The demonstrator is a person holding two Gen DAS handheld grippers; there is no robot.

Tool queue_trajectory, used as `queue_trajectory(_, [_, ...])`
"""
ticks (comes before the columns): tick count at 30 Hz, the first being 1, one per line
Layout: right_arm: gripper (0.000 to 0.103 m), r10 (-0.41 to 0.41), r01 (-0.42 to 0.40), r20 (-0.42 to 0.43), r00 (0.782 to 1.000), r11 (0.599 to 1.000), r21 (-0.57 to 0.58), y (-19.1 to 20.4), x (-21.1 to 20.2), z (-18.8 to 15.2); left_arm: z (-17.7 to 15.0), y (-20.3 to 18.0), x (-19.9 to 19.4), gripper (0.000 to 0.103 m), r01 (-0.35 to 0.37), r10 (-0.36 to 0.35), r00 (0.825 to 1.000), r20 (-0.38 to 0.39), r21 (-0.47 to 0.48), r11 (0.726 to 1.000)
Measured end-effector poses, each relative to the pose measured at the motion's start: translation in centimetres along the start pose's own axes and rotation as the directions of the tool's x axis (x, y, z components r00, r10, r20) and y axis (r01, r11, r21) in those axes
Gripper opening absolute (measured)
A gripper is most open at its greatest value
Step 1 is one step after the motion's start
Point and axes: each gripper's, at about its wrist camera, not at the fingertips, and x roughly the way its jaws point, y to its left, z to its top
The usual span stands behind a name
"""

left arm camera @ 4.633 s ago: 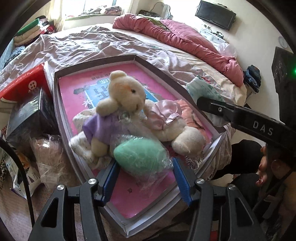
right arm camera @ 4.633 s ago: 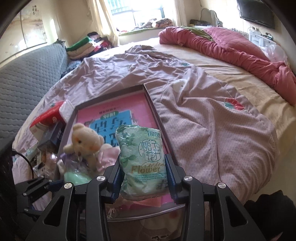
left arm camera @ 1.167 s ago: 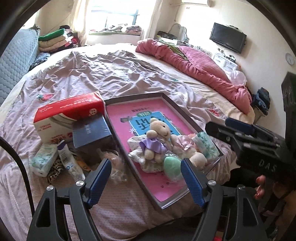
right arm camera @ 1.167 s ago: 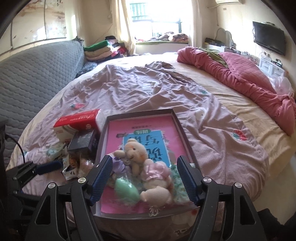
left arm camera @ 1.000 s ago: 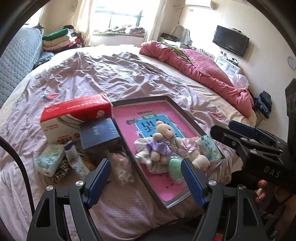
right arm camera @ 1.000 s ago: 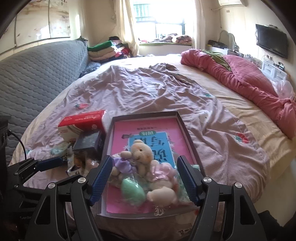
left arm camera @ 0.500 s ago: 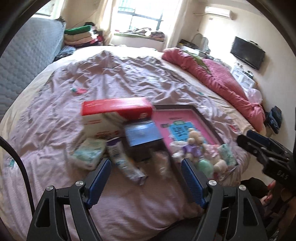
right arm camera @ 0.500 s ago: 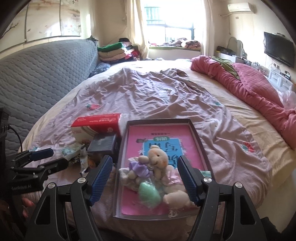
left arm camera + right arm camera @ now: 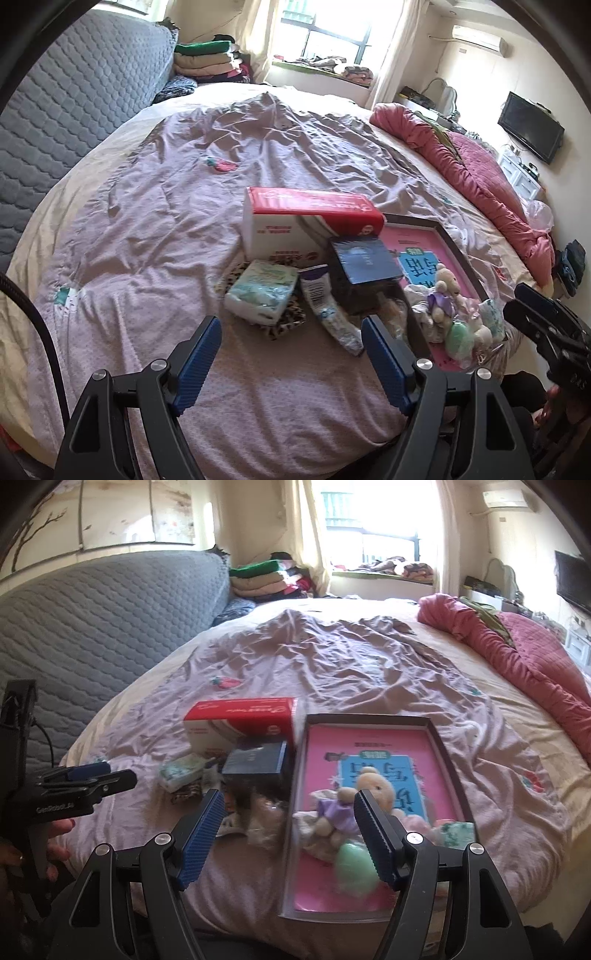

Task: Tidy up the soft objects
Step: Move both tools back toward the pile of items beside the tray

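A pink-lined tray (image 9: 380,720) on the bed holds a teddy bear in purple (image 9: 364,790), a green egg-shaped toy in plastic (image 9: 352,866) and a green tissue pack (image 9: 456,830). The tray also shows in the left wrist view (image 9: 448,236), with the bear (image 9: 443,291). A loose pale green tissue pack (image 9: 262,290) lies left of the tray on a leopard-print cloth (image 9: 282,325). My left gripper (image 9: 291,358) is open and empty, held above the bed in front of that pack. My right gripper (image 9: 288,829) is open and empty, near the tray's front left.
A red and white tissue box (image 9: 306,225), a dark blue box (image 9: 364,262), a tube (image 9: 328,310) and a clear plastic bag (image 9: 264,825) lie left of the tray. A pink quilt (image 9: 480,166) is bunched at the right. A grey padded headboard (image 9: 92,620) stands left.
Both grippers have pulled back and swung left, away from the tray. The green egg toy and the green tissue pack, held earlier, now lie in the tray.
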Motion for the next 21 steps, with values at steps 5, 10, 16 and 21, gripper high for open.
queue_trajectory(5, [0.074,0.038,-0.038,-0.011,0.999,0.999,-0.034,2.3,0.9,-0.3,0.0,1.2,0.4,0.077,-0.013,0.013,1.0,-0.002,-0.025,1.0])
queue_trajectory(10, [0.074,0.079,-0.083,-0.043,0.996,0.992,-0.09,5.2,2.9,-0.9,-0.1,1.9,1.1,0.077,-0.016,0.015,1.0,-0.014,-0.039,0.999])
queue_trajectory(16, [0.074,0.101,-0.113,-0.093,0.991,0.985,-0.129,7.5,5.9,-1.7,-0.5,2.3,2.5,0.077,-0.02,0.018,0.999,-0.046,-0.043,0.999])
queue_trajectory(21, [0.074,0.103,-0.117,-0.109,0.989,0.984,-0.137,8.1,7.3,-2.3,-0.6,2.8,3.5,0.077,-0.03,0.027,0.998,-0.062,-0.045,0.999])
